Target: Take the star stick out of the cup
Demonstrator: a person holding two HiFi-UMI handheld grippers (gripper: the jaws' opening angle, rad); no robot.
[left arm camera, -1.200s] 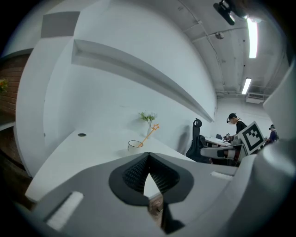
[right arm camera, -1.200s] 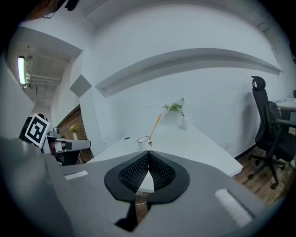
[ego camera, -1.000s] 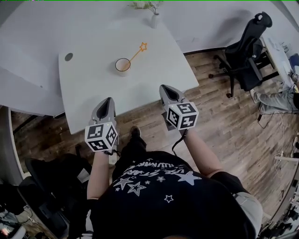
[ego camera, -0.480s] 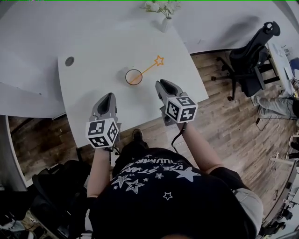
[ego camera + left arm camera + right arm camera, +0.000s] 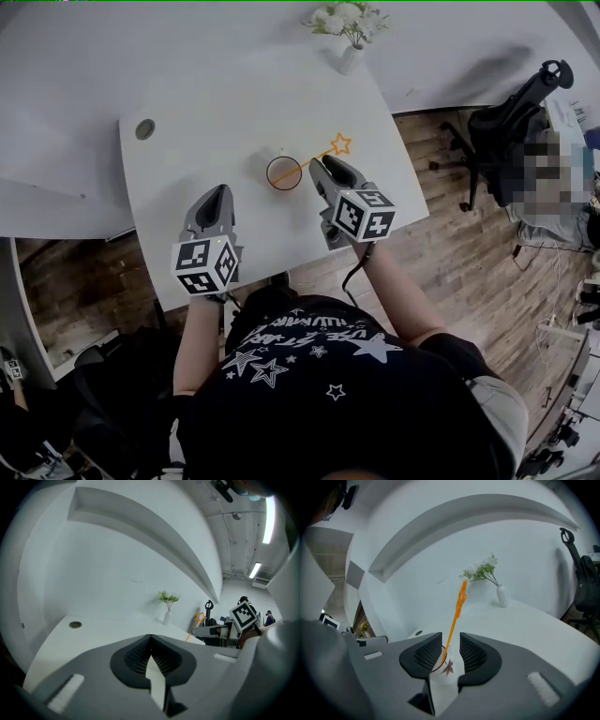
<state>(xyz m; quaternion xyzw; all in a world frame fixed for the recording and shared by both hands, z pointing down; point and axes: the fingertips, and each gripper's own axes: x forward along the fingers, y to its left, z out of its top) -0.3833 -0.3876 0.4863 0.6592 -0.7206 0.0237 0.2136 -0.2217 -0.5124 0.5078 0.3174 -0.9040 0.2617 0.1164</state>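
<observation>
A white cup point(image 5: 284, 172) stands on the white table point(image 5: 216, 103). An orange star stick point(image 5: 323, 154) leans out of it toward the back right. My right gripper point(image 5: 320, 170) is just right of the cup's rim. In the right gripper view its jaws point(image 5: 450, 651) are opening, and the cup point(image 5: 446, 668) and the stick point(image 5: 455, 615) show in the gap just ahead; the pads press on nothing. My left gripper point(image 5: 217, 197) hovers over the table's near left, shut and empty point(image 5: 150, 641). The left gripper view also catches the star point(image 5: 200, 617).
A small white vase of flowers point(image 5: 349, 58) stands at the table's far edge. A round cable hole point(image 5: 144, 128) is at the far left. A black office chair point(image 5: 511, 112) stands on the wood floor to the right. The table's near edge runs under both grippers.
The right gripper has moved forward over the table until its tips are beside the cup. The head view has shifted, so the cup sits nearer. The left gripper has stayed about level.
</observation>
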